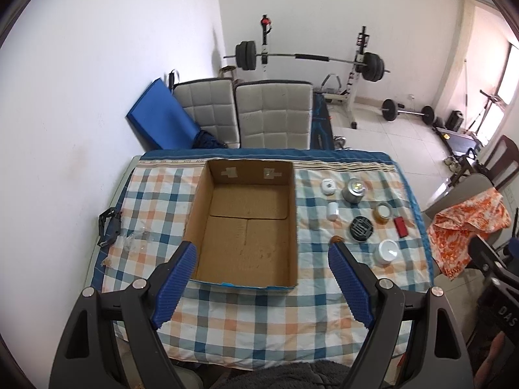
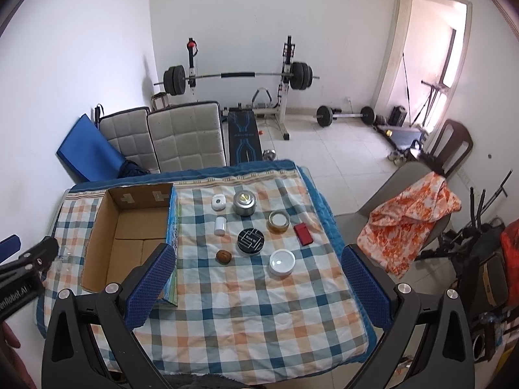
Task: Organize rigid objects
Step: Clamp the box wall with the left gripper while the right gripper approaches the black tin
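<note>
Lying beyond both spread fingers [image 2: 152,278]: jars [image 2: 281,262] (box [image 1: 207,214] alongside).

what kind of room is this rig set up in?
Probably a spare room in a home, used as a gym. A barbell on a rack stands at the far wall, a second barbell lies on the tiled floor, and the work surface is a table under a checked cloth holding a cardboard box.

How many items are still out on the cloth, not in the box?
7: white case and silver tin at the back; white bottle, glass jar, red case mid-row; black tin; walnut, white lid nearest. Box looks empty.
</note>
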Available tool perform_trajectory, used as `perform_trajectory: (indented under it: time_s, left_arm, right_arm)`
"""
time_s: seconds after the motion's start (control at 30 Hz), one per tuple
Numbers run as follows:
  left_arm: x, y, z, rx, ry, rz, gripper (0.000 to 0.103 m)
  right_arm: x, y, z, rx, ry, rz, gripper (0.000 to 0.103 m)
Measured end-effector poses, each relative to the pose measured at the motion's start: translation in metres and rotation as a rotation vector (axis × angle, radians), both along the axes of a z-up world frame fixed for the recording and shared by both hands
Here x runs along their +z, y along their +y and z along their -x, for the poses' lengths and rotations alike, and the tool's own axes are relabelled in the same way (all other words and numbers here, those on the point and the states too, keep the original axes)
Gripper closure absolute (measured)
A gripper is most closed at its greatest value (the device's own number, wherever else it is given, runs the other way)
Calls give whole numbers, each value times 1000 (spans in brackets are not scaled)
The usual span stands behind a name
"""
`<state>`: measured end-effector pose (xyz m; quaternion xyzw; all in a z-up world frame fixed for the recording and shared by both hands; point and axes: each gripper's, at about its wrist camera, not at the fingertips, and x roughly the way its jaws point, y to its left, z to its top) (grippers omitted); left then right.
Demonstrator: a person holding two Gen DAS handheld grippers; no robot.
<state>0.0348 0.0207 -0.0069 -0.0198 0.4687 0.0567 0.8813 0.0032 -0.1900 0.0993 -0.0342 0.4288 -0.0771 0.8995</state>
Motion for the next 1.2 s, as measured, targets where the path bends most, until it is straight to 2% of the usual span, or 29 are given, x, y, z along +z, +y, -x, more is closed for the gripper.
perform_trajectory:
  time_s: [0.17,0.37,0.6,0.73,0.87,0.97,1.07,1.13,1.2]
  left_arm:
    - [-46,44,-42,72,101,6,20]
    - [-117,105,-90,136,256,-19,20]
    - [-216,147,-128,105,455,-27,20]
    - [-274,167,-137,97,568,-1,20]
    - [-313,176,-132,77,649,31,22]
    - [-335,180,-130,61,690,64,30]
    - [-353,182,-126,51,721,90,42]
    - [-363,184,-123,40,733,110,55]
    - [-370,183,-120,33,742,123,60]
  right_arm:
    - [-44,-23,-44,-47,121,-34,0]
    - [-123,-53,-100,-101,286,-39,0]
    - [-216,-67,-148,-118,438,-32,0]
    - [-253,-68,-169,-123,491,-40,0]
    - [-282,-66,-189,-132,536,-64,0]
    - [-302,-69,-205,-147,563,-99,0]
    - [-322,-75,-221,-176,584,-130,0]
    - [-335,-79,-231,-195,590,-147,0]
    - [-345,-81,-239,-211,603,-162,0]
